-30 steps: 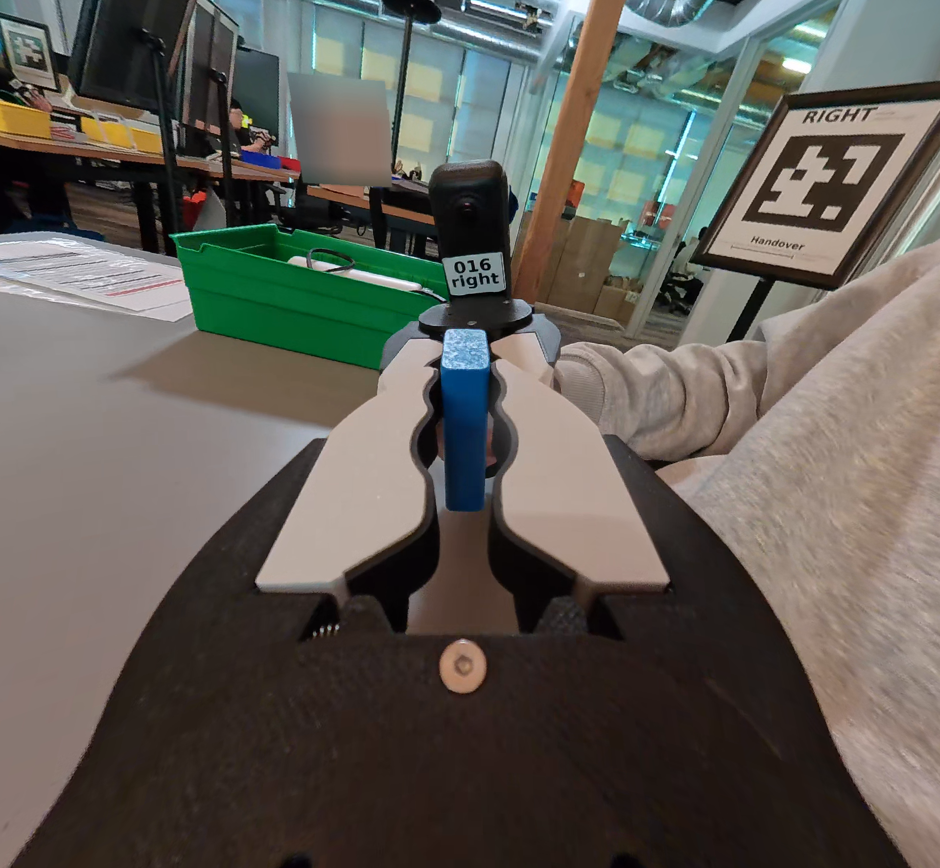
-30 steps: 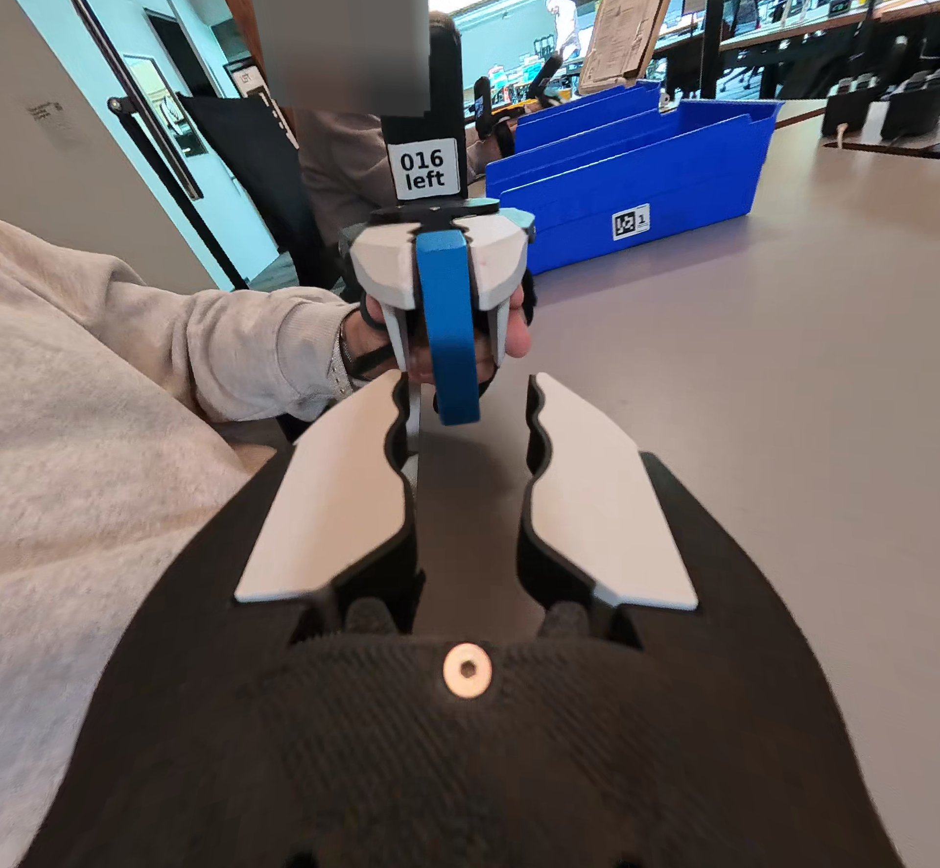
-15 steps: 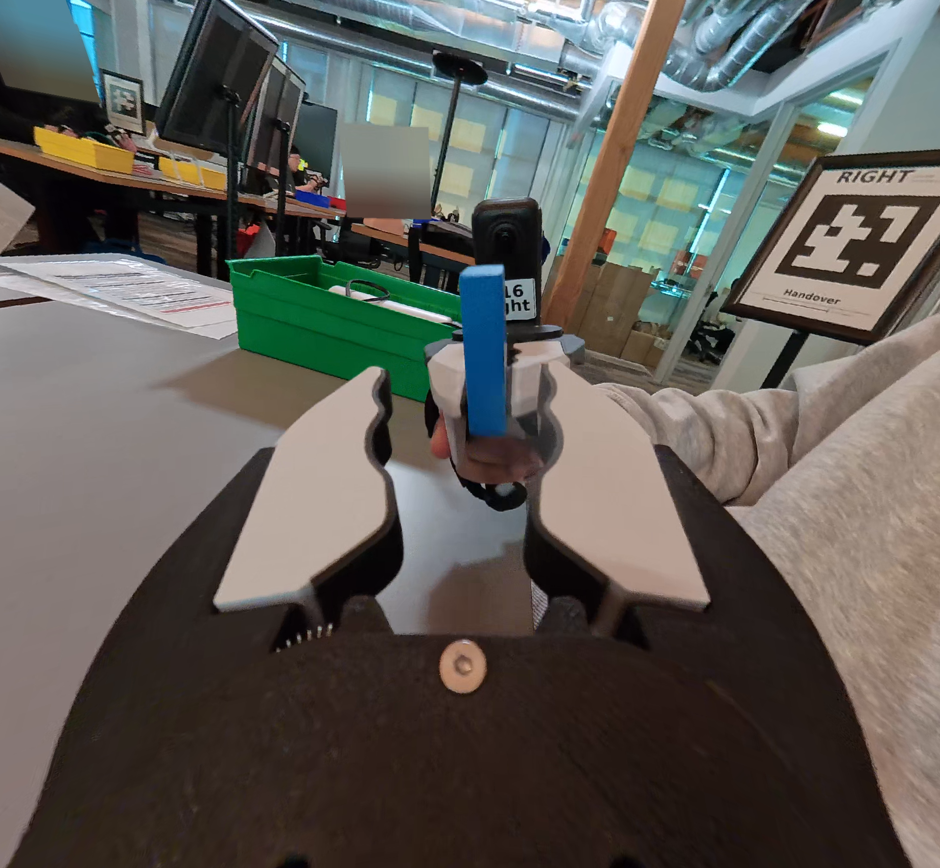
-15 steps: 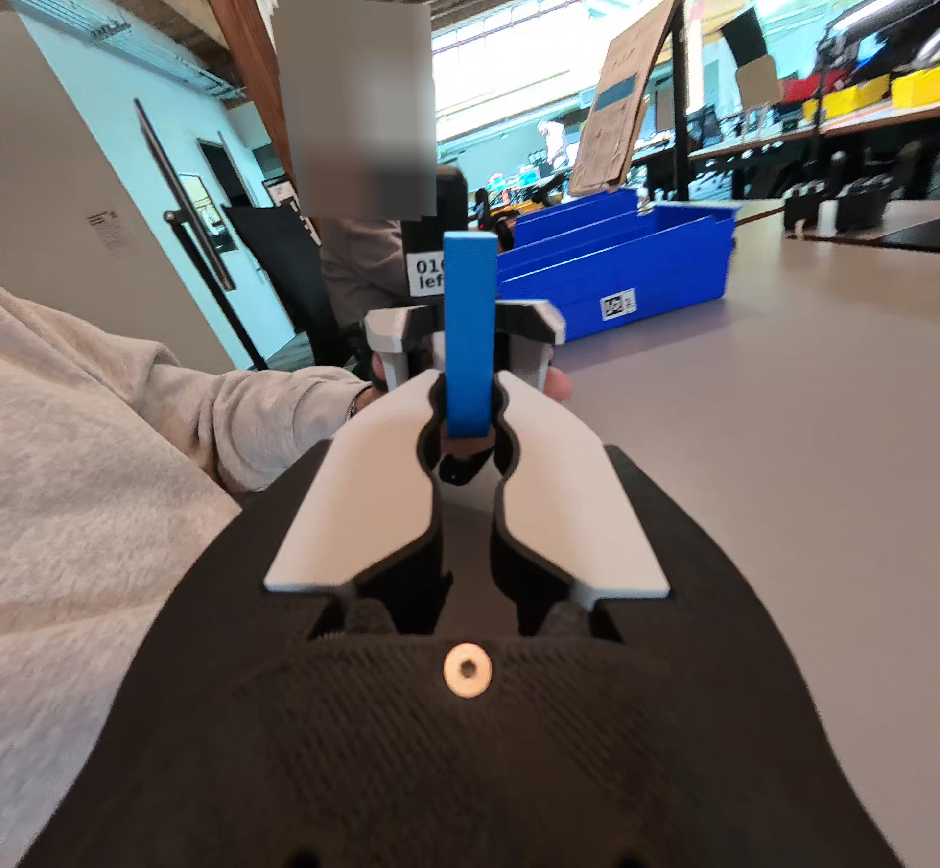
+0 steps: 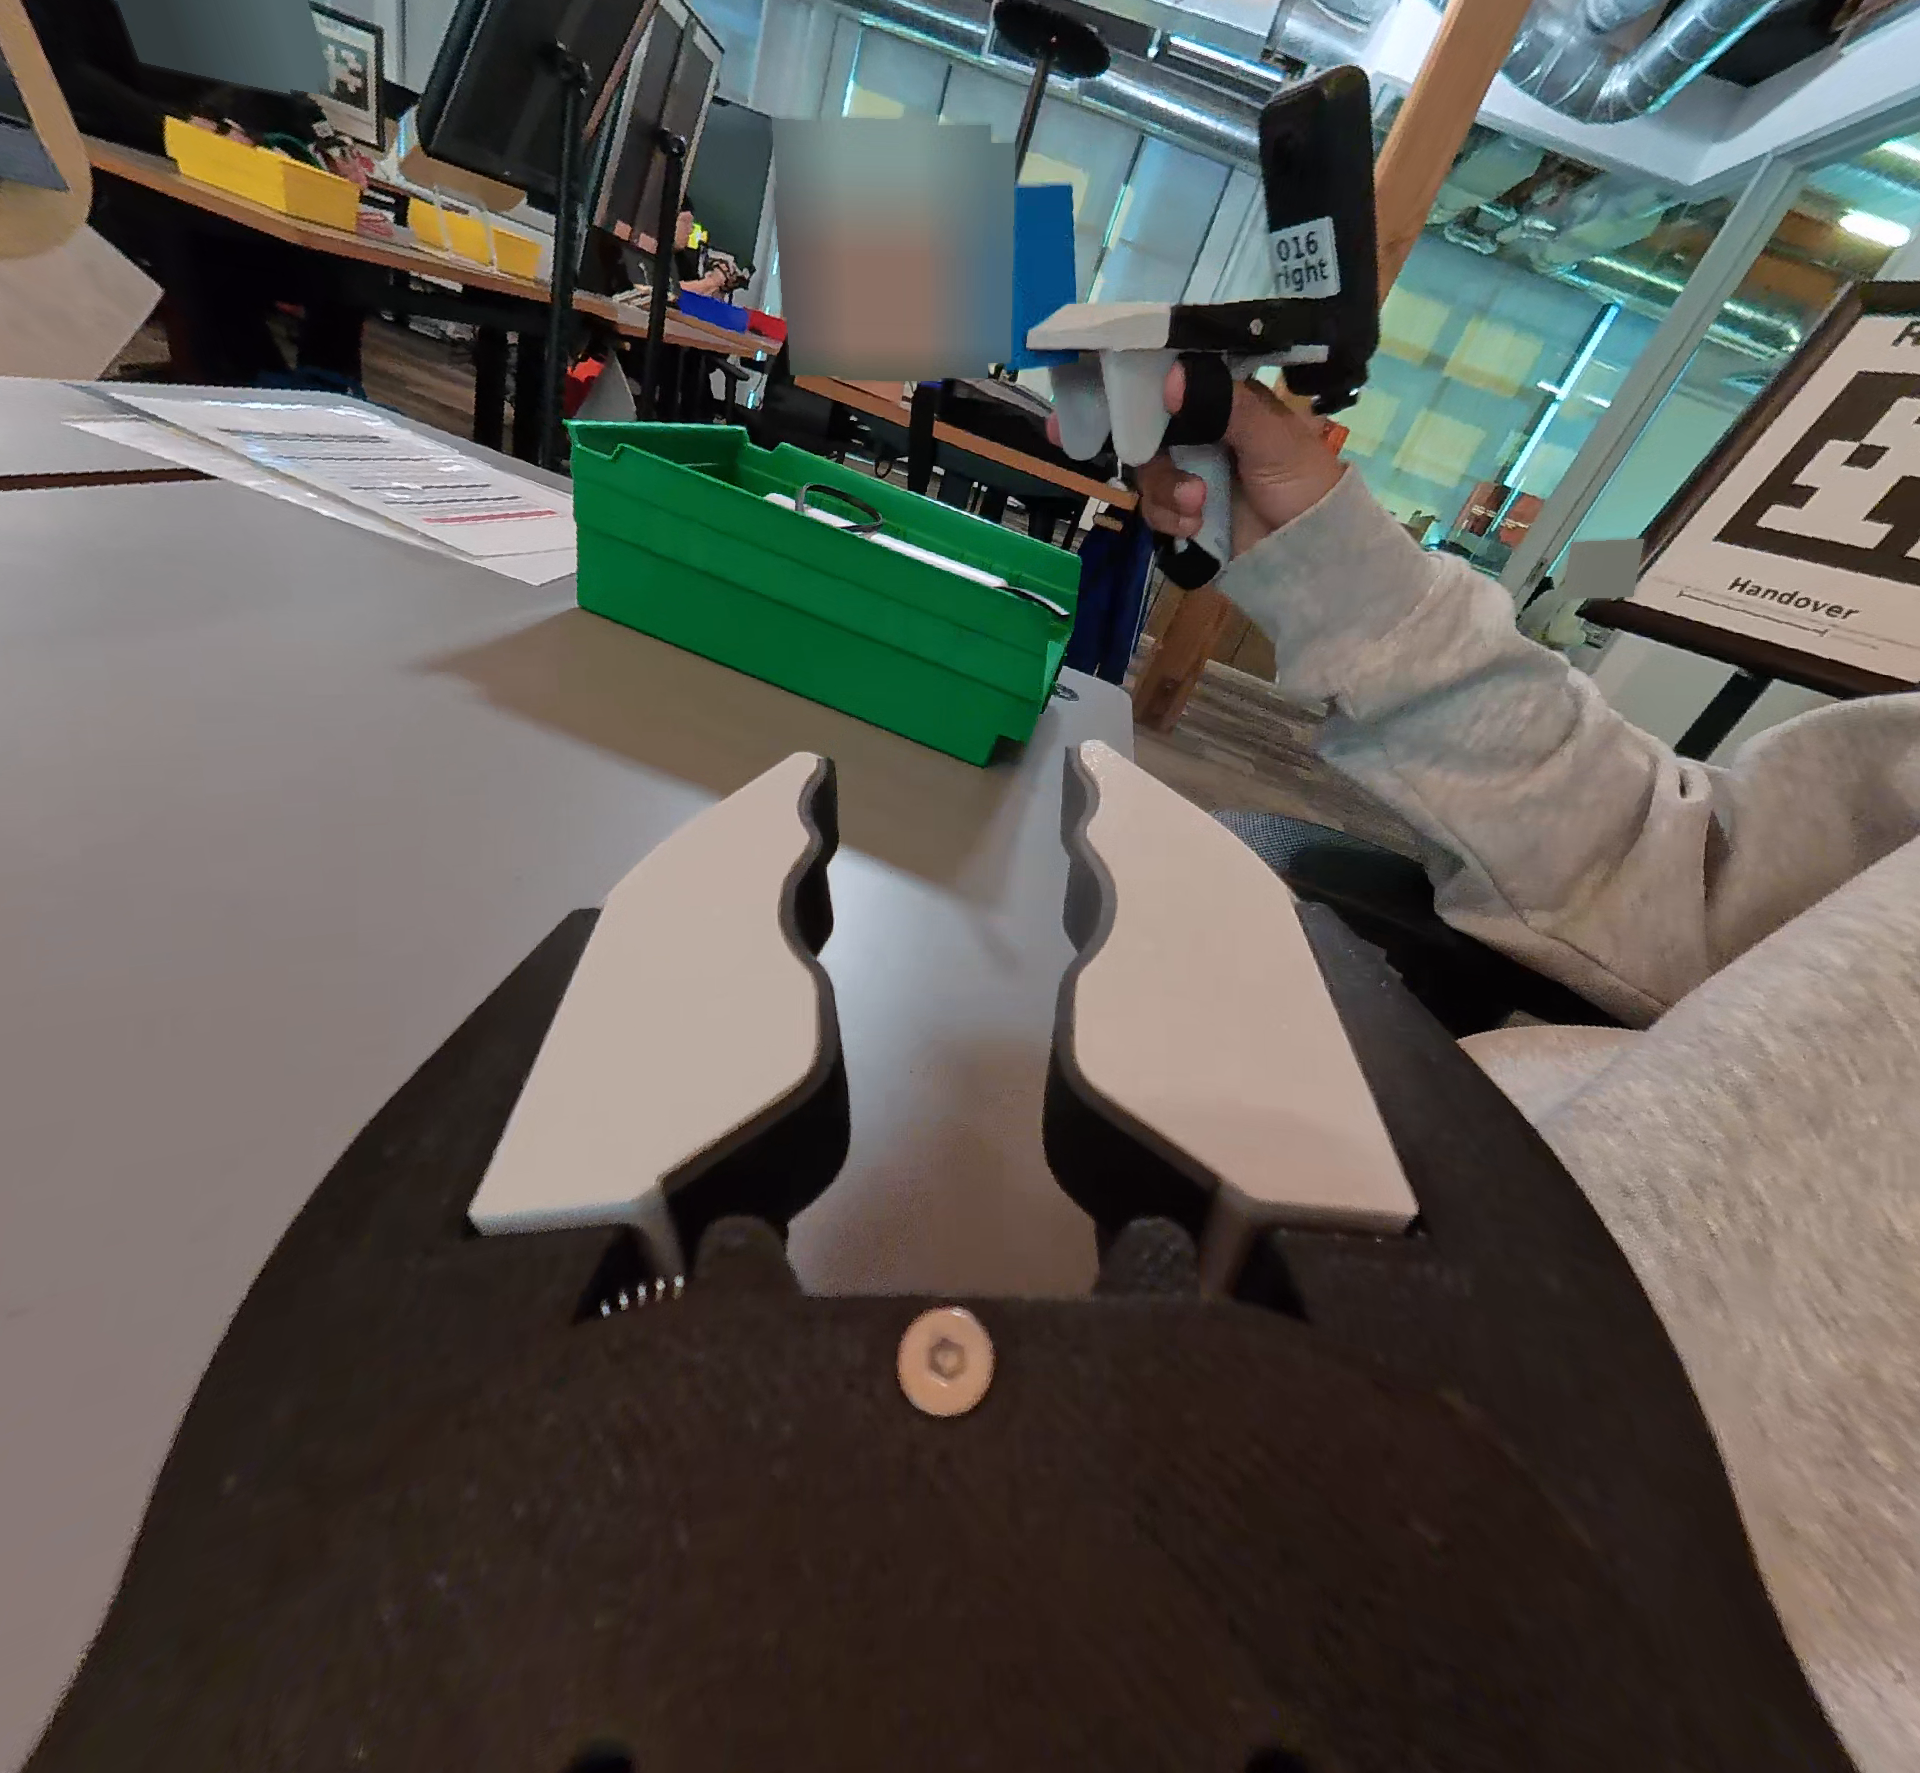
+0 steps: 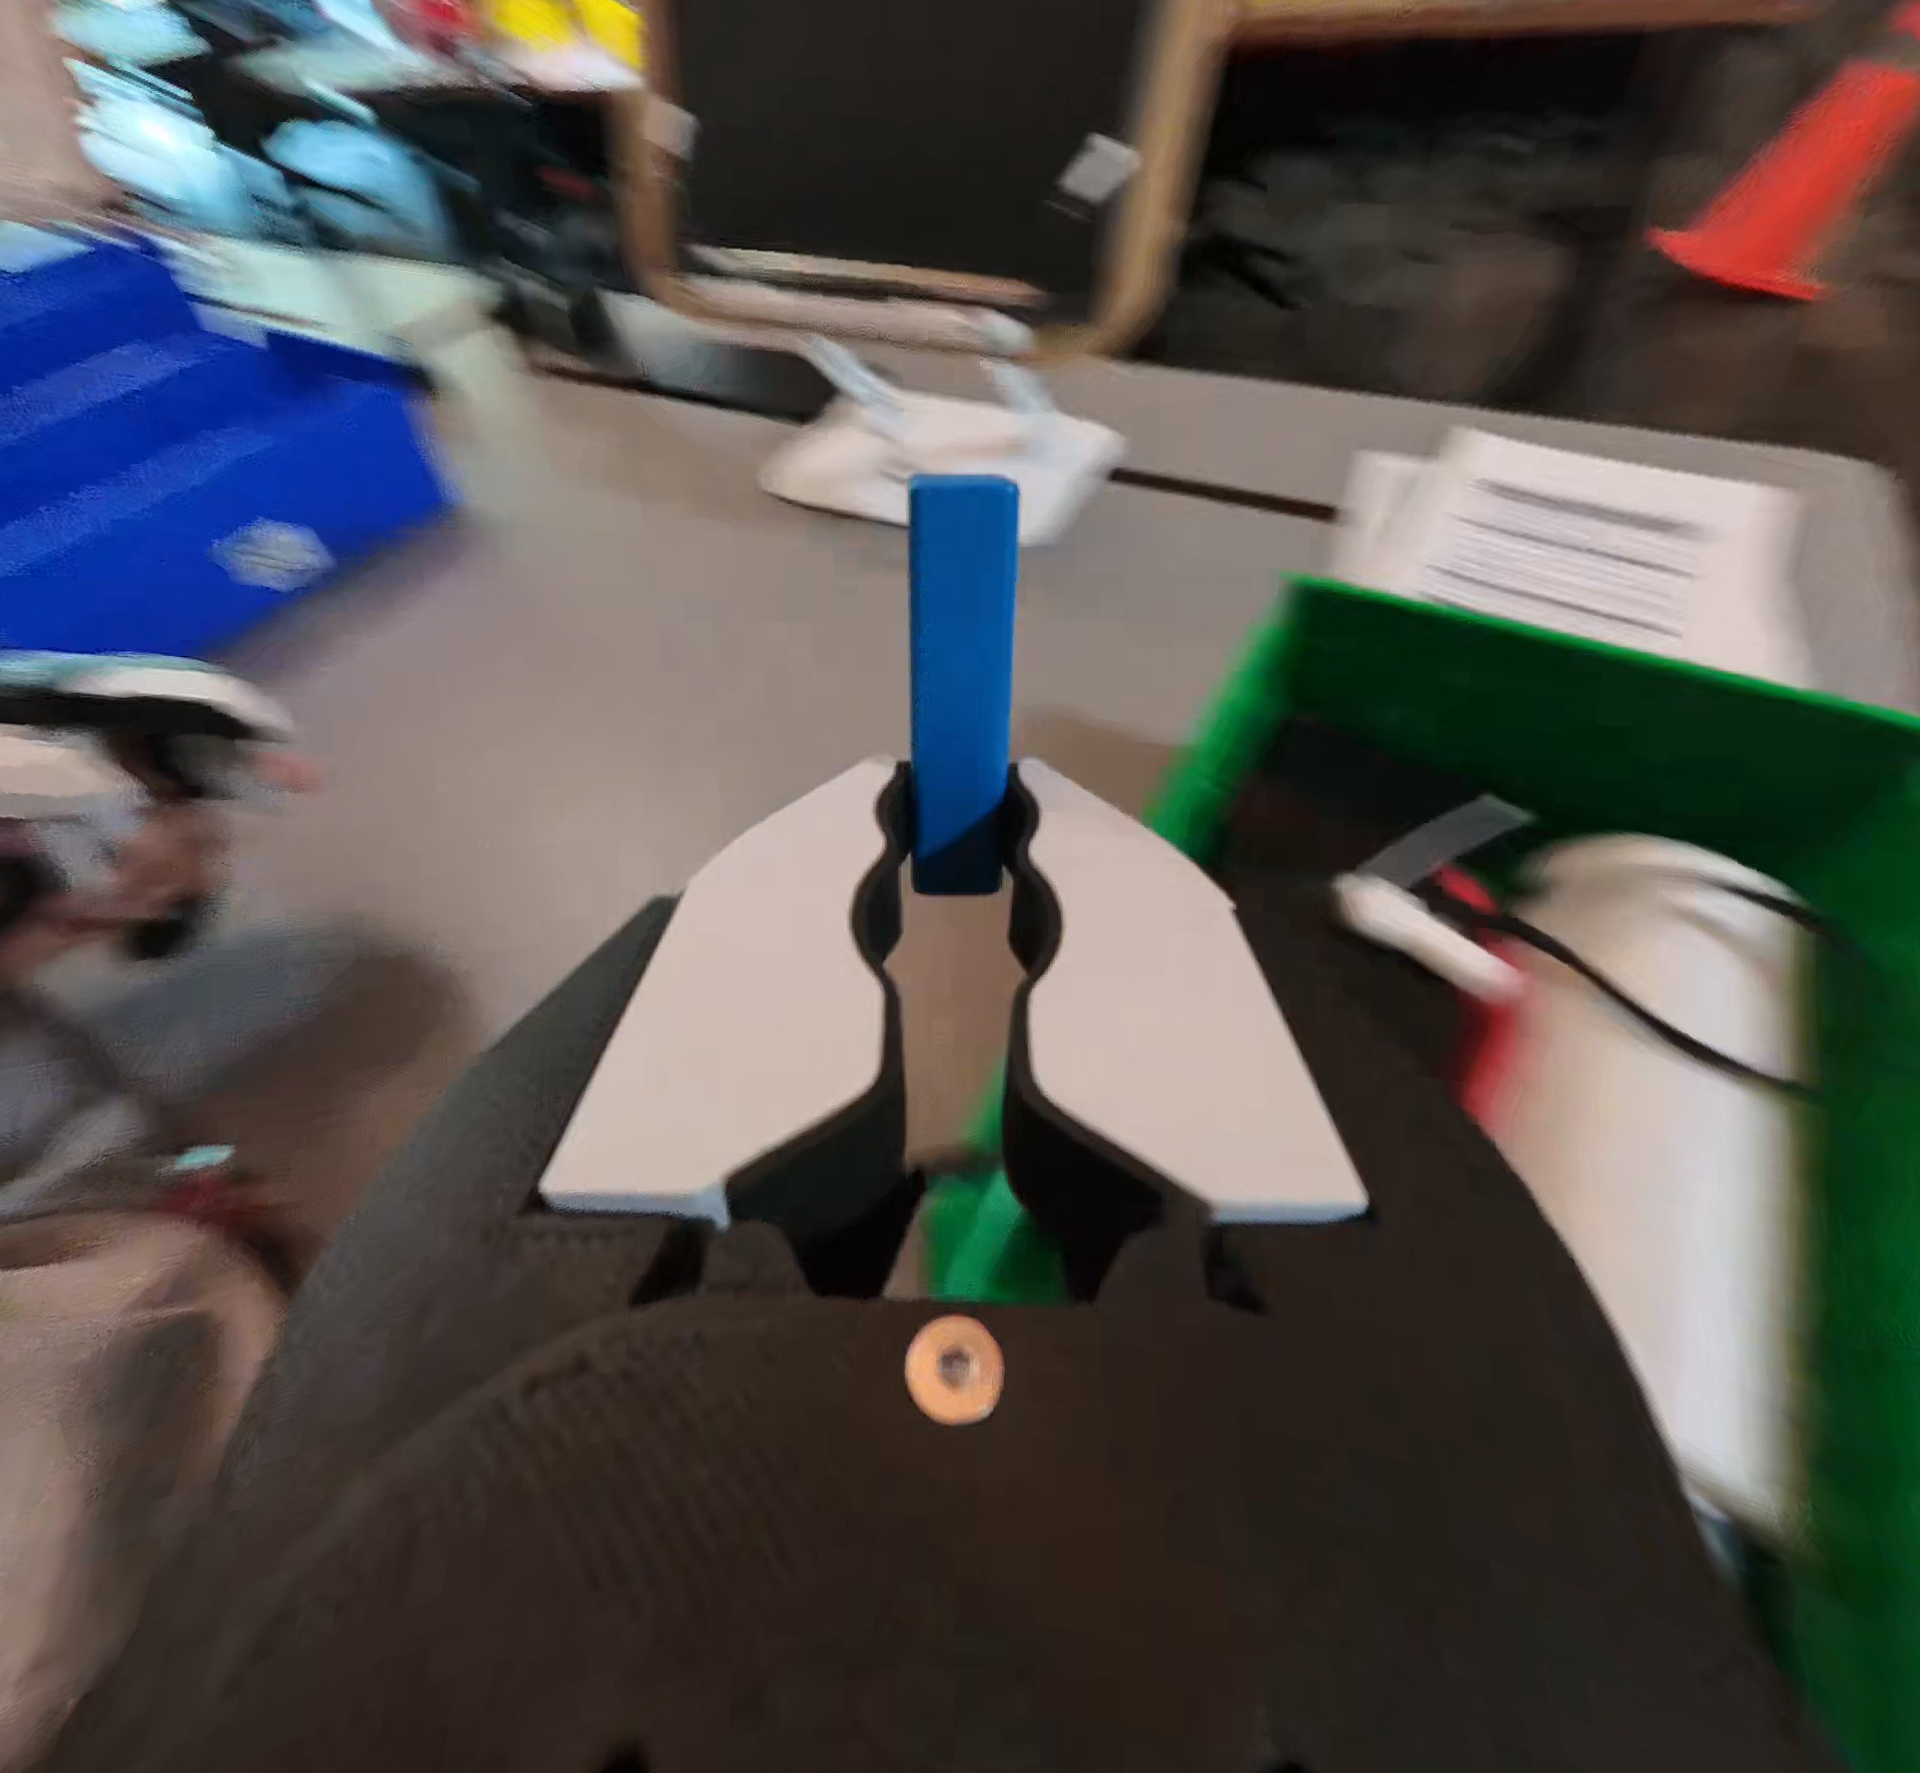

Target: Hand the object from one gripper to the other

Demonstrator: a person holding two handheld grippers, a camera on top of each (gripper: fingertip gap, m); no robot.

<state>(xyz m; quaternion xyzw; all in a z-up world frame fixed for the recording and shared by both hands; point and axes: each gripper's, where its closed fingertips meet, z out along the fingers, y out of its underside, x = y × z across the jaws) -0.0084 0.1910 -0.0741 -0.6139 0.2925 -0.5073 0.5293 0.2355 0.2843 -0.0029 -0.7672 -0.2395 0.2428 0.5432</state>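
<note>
Blue block [image 6: 961, 674] is pinched at its bottom end between the tips of the right gripper [image 6: 958, 824], standing straight up out of them, with most of its length sticking up past the fingertips. Right wrist view is pretty smeared, but just past and to the right of the tips you can make out the green bin [image 6: 1558, 715] with a white thing and a dark cable inside, and a blue bin [image 6: 197, 487] off to the left on the grey table [image 6: 623, 643].

Left gripper [image 5: 948, 773] has its jaws spread apart with nothing between them, only bare tabletop [image 5: 260, 736] underneath. Farther out in that view sits the green bin [image 5: 810, 627] near the table's edge, a printed sheet [image 5: 343, 476] to its left. Above the bin, the right gripper [image 5: 1039, 341] is up in the air in a person's hand [image 5: 1236, 476], grey sleeve [image 5: 1455, 736] trailing back, and a sliver of the blue block [image 5: 1044, 269] pokes up beside a blurred patch.
</note>
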